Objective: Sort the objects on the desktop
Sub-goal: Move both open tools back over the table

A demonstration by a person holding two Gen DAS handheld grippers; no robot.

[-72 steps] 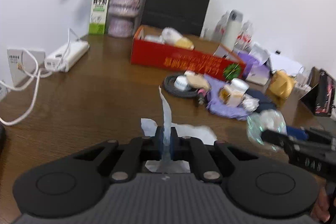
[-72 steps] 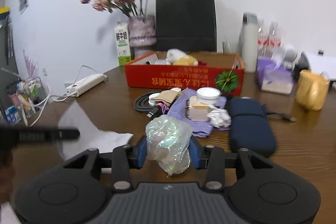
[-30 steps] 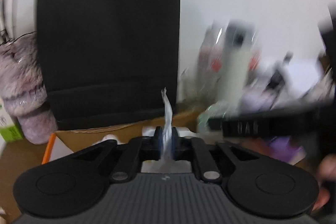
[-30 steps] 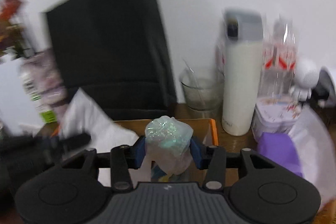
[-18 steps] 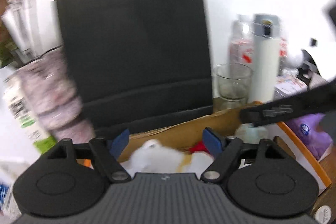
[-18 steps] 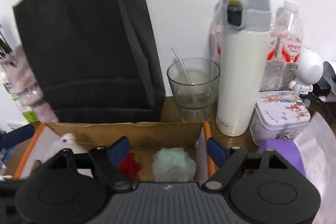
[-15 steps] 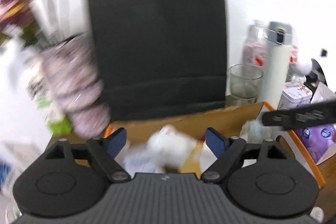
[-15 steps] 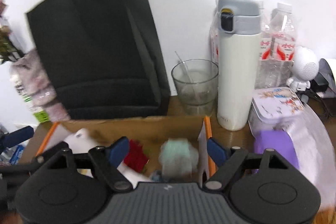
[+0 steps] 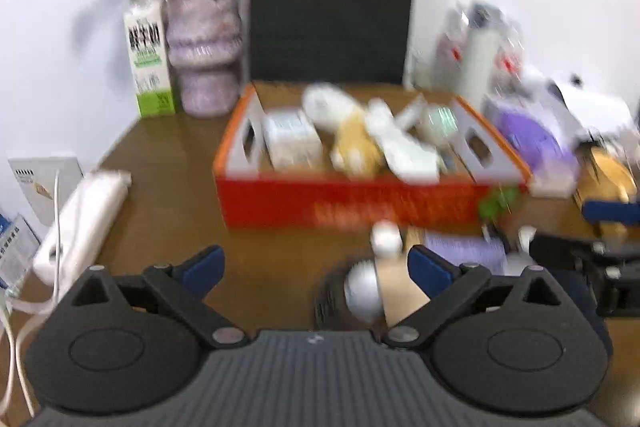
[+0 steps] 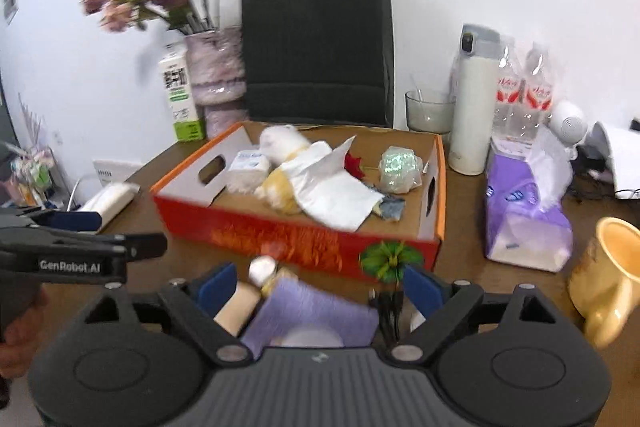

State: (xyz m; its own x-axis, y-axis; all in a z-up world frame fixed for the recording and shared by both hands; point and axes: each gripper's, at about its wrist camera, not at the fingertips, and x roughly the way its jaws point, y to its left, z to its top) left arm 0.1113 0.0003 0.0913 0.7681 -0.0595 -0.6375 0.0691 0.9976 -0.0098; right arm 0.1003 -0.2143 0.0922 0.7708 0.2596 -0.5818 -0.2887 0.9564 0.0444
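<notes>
Two grippers hang over a brown table (image 10: 460, 195), both with jaws spread wide and nothing between the pads; each has just been opening. On the table, largest first: a black bag (image 10: 316, 43) stands upright against the white wall, and just in front of it sits a red box (image 10: 296, 235) with an orange rim and white inner walls. In the box lie a sheet of white paper (image 10: 332, 187), draped over a yellow and white soft thing (image 10: 280, 147), a crumpled ball of shiny film (image 10: 398, 165) near the right wall, a small white pack (image 10: 246, 167) near the left wall, and a scrap of red. Left of the bag stand a vase (image 10: 216, 67) of dried flowers and a milk carton (image 10: 180, 95), touching or nearly so. Right of the box stand a white flask (image 10: 474, 99), a glass (image 10: 428, 111), two water bottles, a purple tissue pack (image 10: 524, 211) and a yellow mug (image 10: 608, 275). A white power strip (image 9: 80, 223) lies at the left edge. The left gripper (image 9: 316, 267) is over bare wood and blurred small things in front of the box. The right gripper (image 10: 320, 287) is over a purple cloth (image 10: 312, 311) and a beige roll (image 10: 236, 307), also in front of the box. In the right view the left gripper shows from the side at the left edge, a hand (image 10: 18, 339) under it.
</notes>
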